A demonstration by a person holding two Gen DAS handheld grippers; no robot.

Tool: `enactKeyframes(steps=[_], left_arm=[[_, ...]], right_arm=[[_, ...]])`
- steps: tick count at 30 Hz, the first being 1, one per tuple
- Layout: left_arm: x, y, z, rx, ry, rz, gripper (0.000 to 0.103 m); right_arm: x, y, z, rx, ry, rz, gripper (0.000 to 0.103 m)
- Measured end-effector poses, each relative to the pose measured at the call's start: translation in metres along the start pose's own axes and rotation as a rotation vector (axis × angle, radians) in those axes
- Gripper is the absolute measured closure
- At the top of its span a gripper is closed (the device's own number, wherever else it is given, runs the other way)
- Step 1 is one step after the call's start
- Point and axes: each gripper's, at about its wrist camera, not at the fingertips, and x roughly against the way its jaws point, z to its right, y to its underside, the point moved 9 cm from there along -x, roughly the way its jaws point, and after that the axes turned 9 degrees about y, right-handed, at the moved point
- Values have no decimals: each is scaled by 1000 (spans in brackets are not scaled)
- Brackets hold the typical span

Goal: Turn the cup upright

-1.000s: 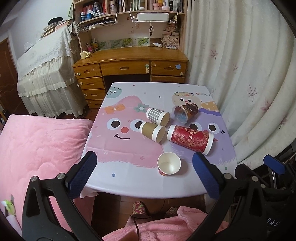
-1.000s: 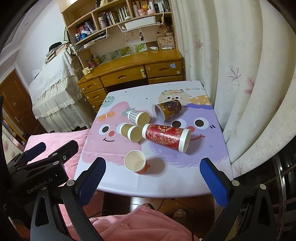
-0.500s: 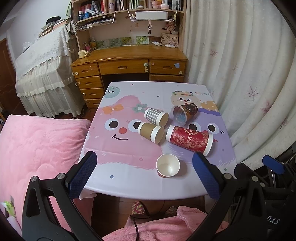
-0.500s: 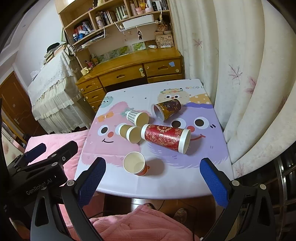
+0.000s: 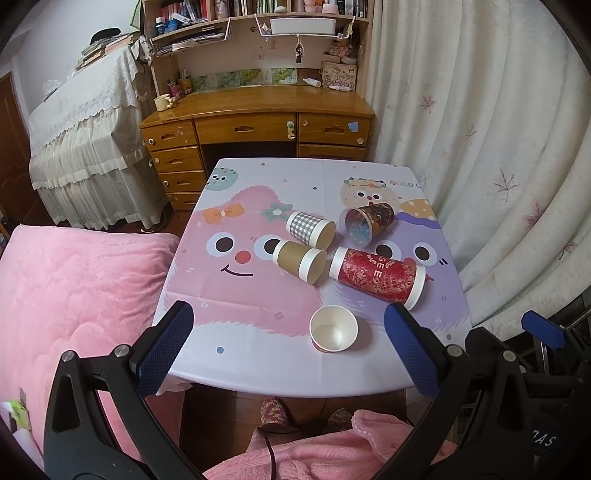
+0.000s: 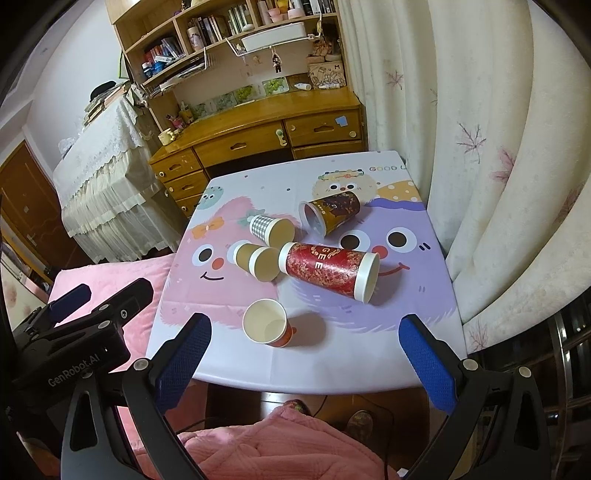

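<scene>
Cups lie crowded mid-tabletop (image 5: 258,354), so with both tools, left (image 5: 288,347) and right (image 6: 306,350), spread wide and empty above the near edge, reaching for the red cup (image 5: 376,275) risks nudging the touching brown cup (image 5: 301,260) or toppling the upright one (image 5: 334,329).

Lighting and picture quality: even indoor light, sharp centre, heavy fisheye warp.

Soft, warm, moderately bright light; source not visible. Short soft shadows lie beside the upright paper cup (image 6: 266,324) and under the tall red cup (image 6: 330,271). Mild sheen on the tablecloth (image 5: 258,354); no harsh glare. Curtain (image 5: 491,155) folds and bookshelf (image 6: 229,33) bow near the rim; black vignette fills the corners. No motion blur.
</scene>
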Motion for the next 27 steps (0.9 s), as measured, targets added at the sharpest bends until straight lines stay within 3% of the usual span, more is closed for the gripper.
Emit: enactKeyframes(steps=[27], left_arm=[[-4,2,-3,2,-3,-4,1]], right_arm=[[-9,-2,-1,10,8,-20,0]])
